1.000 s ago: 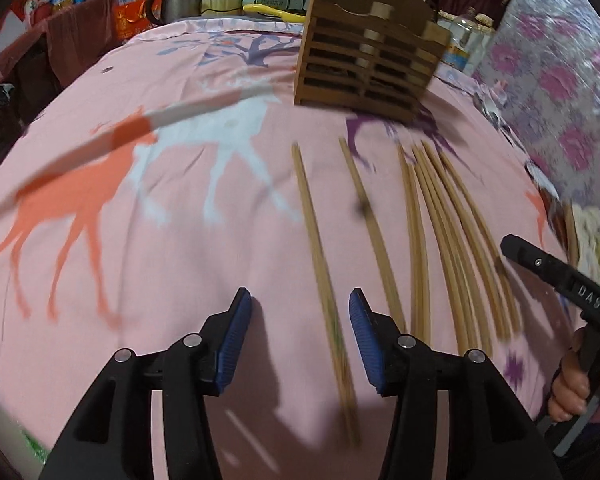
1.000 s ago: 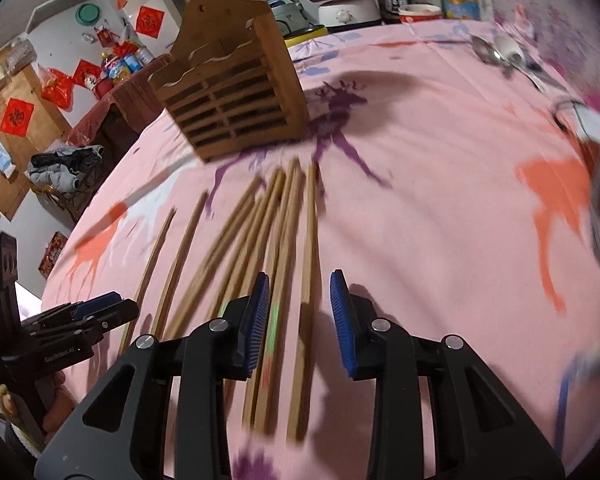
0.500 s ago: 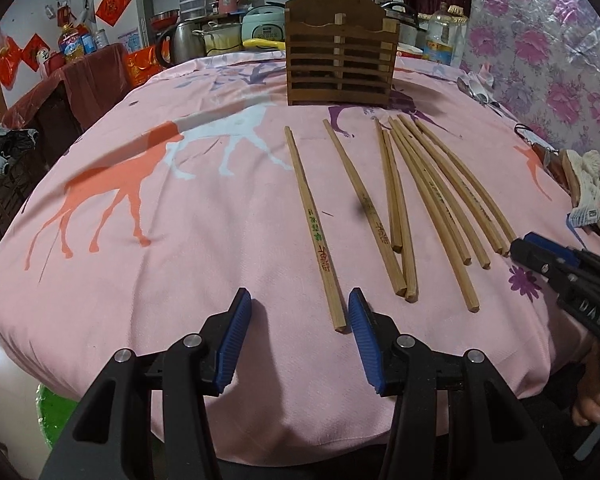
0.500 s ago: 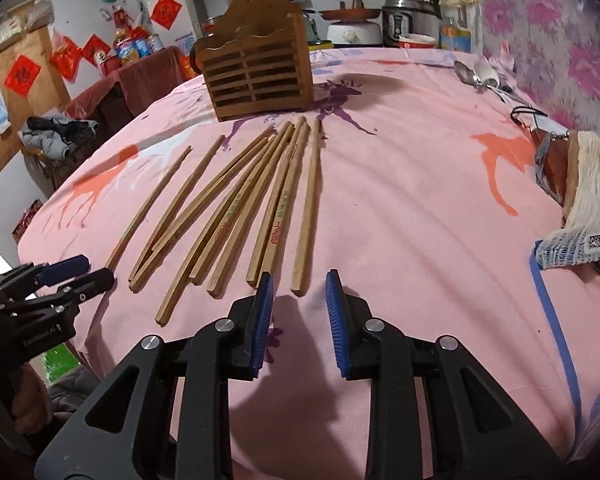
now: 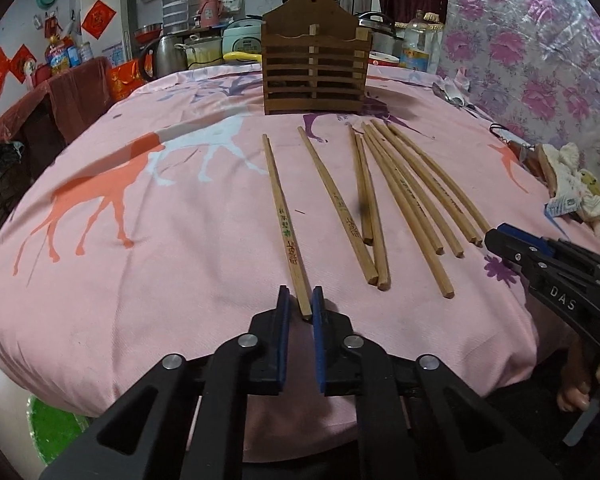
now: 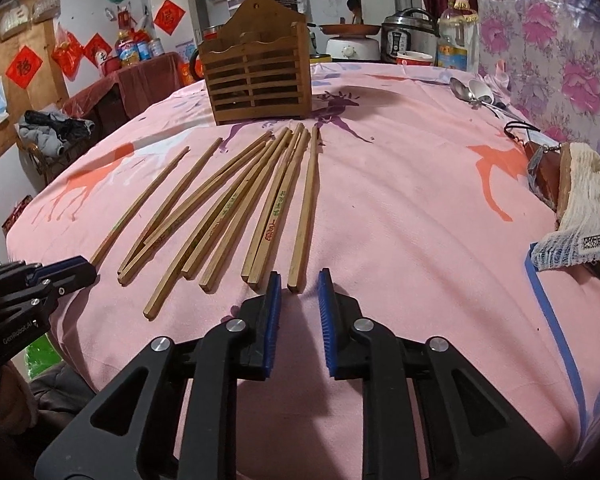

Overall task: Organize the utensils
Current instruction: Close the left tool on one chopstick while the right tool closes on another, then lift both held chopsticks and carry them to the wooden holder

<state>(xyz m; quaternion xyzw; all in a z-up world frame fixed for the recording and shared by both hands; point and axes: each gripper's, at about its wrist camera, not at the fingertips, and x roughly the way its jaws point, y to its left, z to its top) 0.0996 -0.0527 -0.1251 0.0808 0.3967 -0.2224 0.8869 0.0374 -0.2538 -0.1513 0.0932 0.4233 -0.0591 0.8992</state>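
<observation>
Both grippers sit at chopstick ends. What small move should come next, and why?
Probably finish closing the right gripper: its jaws are closing around the rightmost chopstick, not pressing yet, while the left gripper already pinches the leftmost chopstick.

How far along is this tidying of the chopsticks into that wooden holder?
Barely begun. Nothing looks done: the wooden holder shows no chopsticks standing in it, and all of them lie on the pink cloth. In hand: the left gripper has pinched the near end of the leftmost chopstick, while the right gripper is closing around the rightmost chopstick. Left: carrying every chopstick to the holder.
</observation>
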